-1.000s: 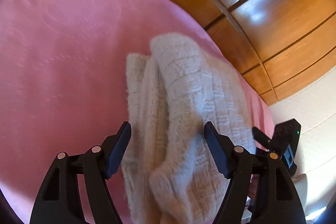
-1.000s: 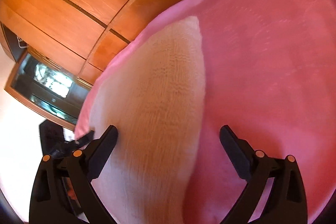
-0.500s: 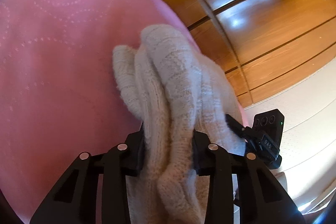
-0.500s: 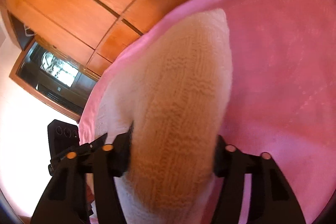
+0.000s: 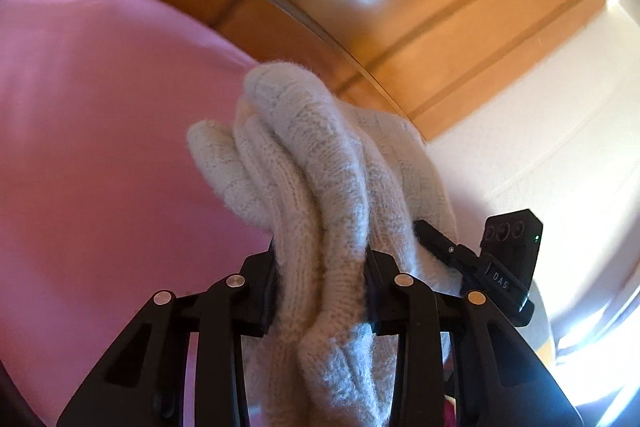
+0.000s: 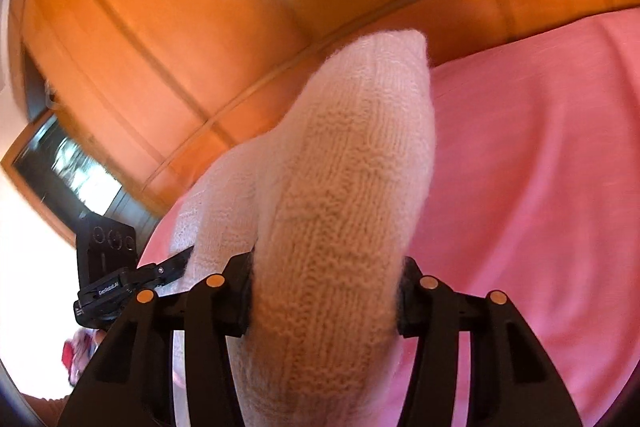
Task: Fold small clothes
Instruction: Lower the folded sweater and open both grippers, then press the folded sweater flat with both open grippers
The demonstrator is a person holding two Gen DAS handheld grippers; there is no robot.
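A cream knitted garment (image 5: 304,147) is bunched in thick folds and raised above the pink bed cover (image 5: 100,127). My left gripper (image 5: 322,255) is shut on one bunch, its pads sunk into the wool. In the right wrist view the same garment (image 6: 352,147) bulges up between the jaws of my right gripper (image 6: 326,267). These jaws are still closing and their pads press on the knit. The two grippers stand close together, side by side. The garment's lower part is hidden under the fingers.
Glossy wooden panels (image 6: 180,47) rise behind the bed. A white wall (image 5: 540,127) lies to the right of them. A dark framed screen (image 6: 60,171) sits at the far left. The pink cover (image 6: 540,167) spreads wide on the right.
Both grippers went from wide open around the flat garment to closed on it. They then rose, so the knit now hangs bunched above the cover and more of the wooden wall shows.
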